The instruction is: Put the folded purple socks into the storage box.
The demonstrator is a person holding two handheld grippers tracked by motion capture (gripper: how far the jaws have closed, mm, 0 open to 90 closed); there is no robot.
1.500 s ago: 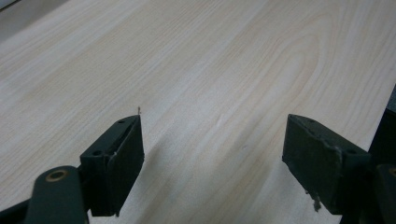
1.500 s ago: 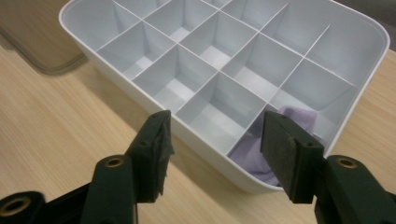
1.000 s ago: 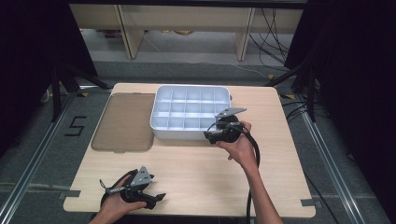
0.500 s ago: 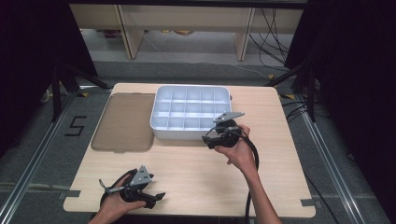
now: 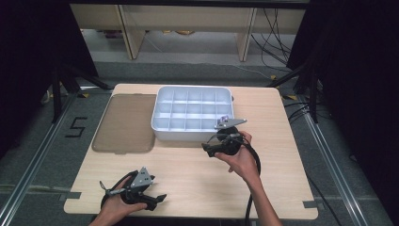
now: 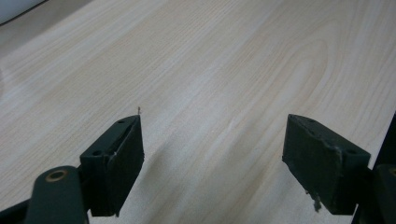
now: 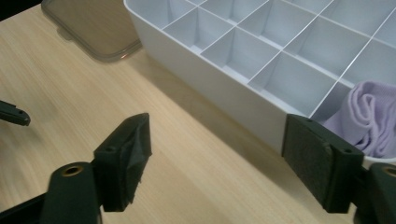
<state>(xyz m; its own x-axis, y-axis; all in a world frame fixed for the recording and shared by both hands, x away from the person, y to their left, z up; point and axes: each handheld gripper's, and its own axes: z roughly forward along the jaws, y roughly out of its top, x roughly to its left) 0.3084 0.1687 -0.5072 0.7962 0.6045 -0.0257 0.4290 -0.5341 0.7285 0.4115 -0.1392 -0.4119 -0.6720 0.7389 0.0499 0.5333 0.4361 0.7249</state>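
A white divided box (image 5: 192,113) stands at the back middle of the wooden table (image 5: 188,174). A lilac cloth (image 7: 364,112) lies bunched in the compartment at its near right corner. My right gripper (image 5: 209,149) hovers just in front of the box's near wall (image 7: 224,88). Its jaws have just been opening and now stand wide, with nothing between the pads (image 7: 133,149). My left gripper (image 5: 157,200) rests near the table's front left edge. In the left gripper view it (image 6: 212,140) is open over bare wood.
A brownish translucent lid (image 5: 124,123) lies flat on the table just left of the box. The tip of the left gripper (image 7: 11,114) shows far off at the left edge of the right gripper view. Bare wood lies between the two grippers.
The right gripper has drawn back slightly from the box's near right corner toward the person. The left gripper has not moved.
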